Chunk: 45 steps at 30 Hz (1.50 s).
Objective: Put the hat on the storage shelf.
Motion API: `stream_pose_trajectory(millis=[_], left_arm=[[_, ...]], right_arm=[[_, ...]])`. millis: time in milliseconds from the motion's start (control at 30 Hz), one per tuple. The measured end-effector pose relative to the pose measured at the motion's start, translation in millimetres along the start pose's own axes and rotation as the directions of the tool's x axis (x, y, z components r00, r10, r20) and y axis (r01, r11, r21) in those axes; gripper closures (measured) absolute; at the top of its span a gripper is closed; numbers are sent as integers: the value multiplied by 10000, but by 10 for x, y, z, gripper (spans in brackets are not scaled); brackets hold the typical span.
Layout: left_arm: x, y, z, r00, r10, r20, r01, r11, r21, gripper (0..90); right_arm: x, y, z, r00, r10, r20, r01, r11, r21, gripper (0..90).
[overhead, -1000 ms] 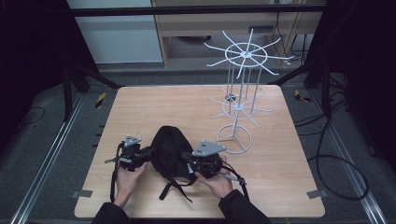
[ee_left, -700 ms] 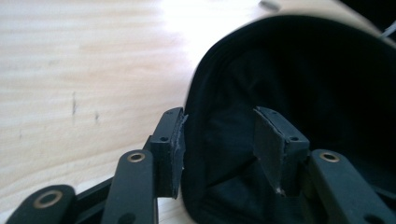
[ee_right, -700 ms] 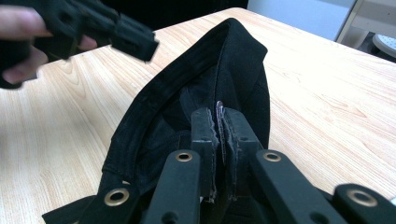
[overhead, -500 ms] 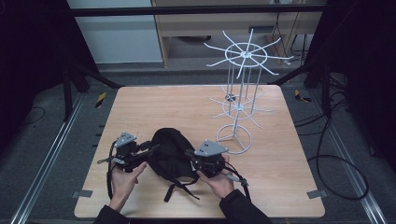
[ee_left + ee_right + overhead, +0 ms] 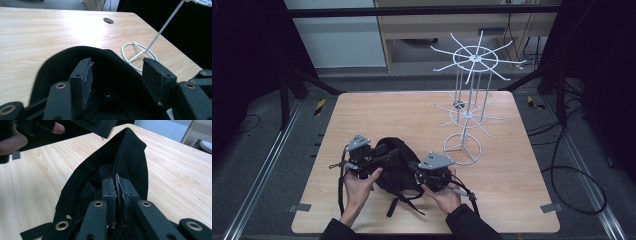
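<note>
A black fabric bag (image 5: 398,167) with loose straps lies near the front of the wooden table (image 5: 412,115). My left gripper (image 5: 382,156) hovers at the bag's left side. Its jaws have just been opening, and in the left gripper view it (image 5: 117,68) stands open with the bag's rim (image 5: 62,60) below the pads and nothing pressed between them. My right gripper (image 5: 416,169) is at the bag's right side. In the right gripper view it (image 5: 117,183) is shut on a fold of the bag's edge (image 5: 130,150), holding the fabric up.
A white wire rack (image 5: 469,100) with radiating arms stands at the back right of the table, its ring base (image 5: 136,53) close to the bag. A cable hole (image 5: 108,20) sits farther back. A strap (image 5: 404,202) trails toward the front edge.
The left gripper has risen a little at the bag's left side and its jaws have spread apart. The right gripper has stayed where it was, still pinching the bag.
</note>
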State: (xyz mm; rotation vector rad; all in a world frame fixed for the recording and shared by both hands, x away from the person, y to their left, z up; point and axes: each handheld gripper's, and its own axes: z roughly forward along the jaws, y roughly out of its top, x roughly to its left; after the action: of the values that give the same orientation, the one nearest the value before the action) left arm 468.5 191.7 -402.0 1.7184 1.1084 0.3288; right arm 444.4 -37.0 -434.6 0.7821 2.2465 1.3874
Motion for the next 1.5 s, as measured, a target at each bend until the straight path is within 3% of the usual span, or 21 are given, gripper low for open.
stream_pose_trajectory(millis=[267,400,433,667,700,733,933,1067,1233,1333,1500], left_arm=[[-90,-27,129,9997,58,-221,-54,9999,157,396],[-66,-28,130,9991,-81,-409,85,9999,98,421],[-32,-38,141,9982,-325,-502,330,9994,95,422],[-39,-58,158,9977,-277,-621,286,9995,131,412],[-32,-78,206,9969,-280,-730,318,9982,516,404],[-32,-78,206,9969,-280,-730,318,9982,516,395],[-15,-99,194,9969,-378,-695,406,9984,396,517],[-31,-82,146,9979,-429,-477,438,9989,188,621],[-57,-55,74,9990,-341,-276,337,9993,-153,709],[-37,-32,14,9990,-385,-244,376,9986,-362,771],[-1,9,-102,9994,-333,-55,329,9973,-655,805]], right_arm=[[59,-9,30,9992,-196,-339,194,9998,-81,836],[72,-10,37,9988,-220,-441,218,9997,-70,837],[81,-11,38,9981,-239,-562,234,9997,-87,837],[116,-13,57,9968,-410,-686,404,9991,-110,838],[117,-10,44,9961,-418,-776,405,9990,-191,838],[117,-10,44,9961,-418,-776,405,9990,-191,838],[162,-11,63,9942,-580,-901,569,9983,-144,835],[155,-3,61,9937,-377,-1054,362,9992,-158,800],[156,19,39,9881,-33,-1536,1,9998,-209,672],[133,43,-48,9859,146,-1669,-234,9984,-507,592],[10,67,-215,9892,321,-1429,-454,9948,-908,560]])
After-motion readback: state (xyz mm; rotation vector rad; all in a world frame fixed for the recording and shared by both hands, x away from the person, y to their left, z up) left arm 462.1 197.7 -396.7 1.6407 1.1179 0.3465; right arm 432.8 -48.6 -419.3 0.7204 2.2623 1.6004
